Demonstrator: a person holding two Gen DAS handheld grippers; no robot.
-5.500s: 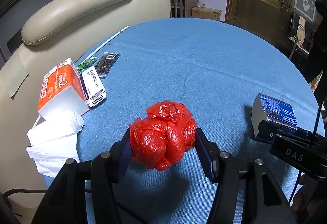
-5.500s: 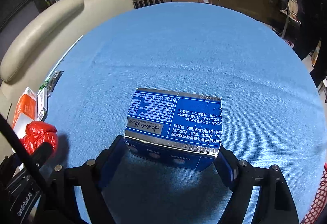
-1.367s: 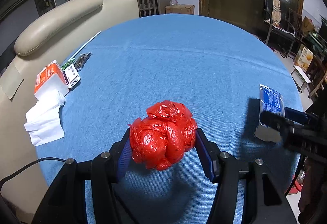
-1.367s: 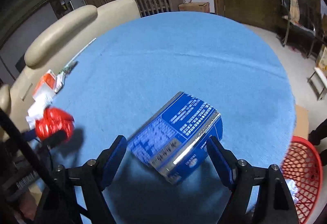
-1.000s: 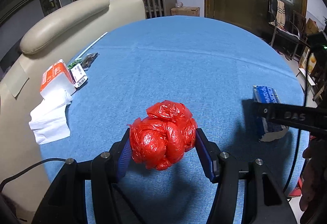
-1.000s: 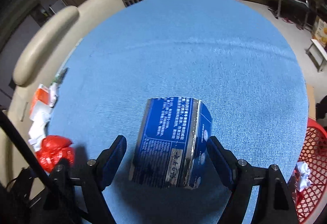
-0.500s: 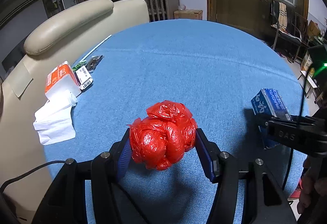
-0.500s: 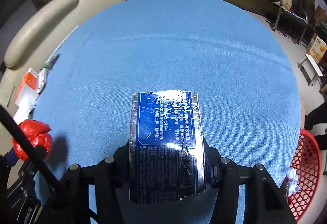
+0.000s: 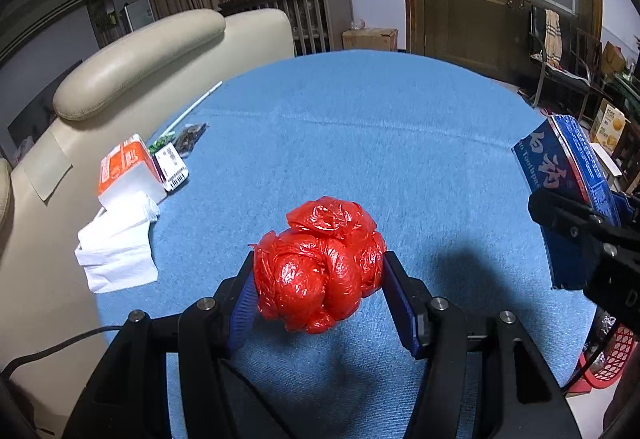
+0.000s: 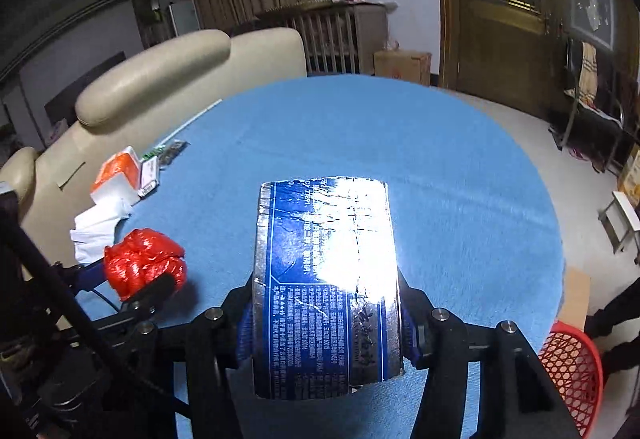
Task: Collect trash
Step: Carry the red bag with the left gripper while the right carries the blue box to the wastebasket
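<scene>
My left gripper (image 9: 318, 279) is clamped on a crumpled red plastic bag (image 9: 320, 263), its blue pads pressed into both sides of the wad, which hangs above the blue surface (image 9: 360, 143). My right gripper (image 10: 326, 323) grasps a blue carton (image 10: 326, 279) with shiny silver edges; the carton fills the gap between the pads and sticks out forward past the fingertips, glare washing out part of its top face. From the left wrist view I see that carton (image 9: 560, 175) off to the right of the left gripper, raised clear of the surface. From the right wrist view, the red bag (image 10: 142, 261) sits to the left of the right gripper. Far left and ahead of both grippers, near the surface's edge, lie an orange tissue pack (image 9: 124, 167), loose white tissues (image 9: 116, 247) and a few small wrappers (image 9: 188, 135). A red mesh basket (image 10: 572, 371) stands on the floor, down to the right of the right gripper. A cream chair (image 9: 140, 51) stands behind the surface's left side.
</scene>
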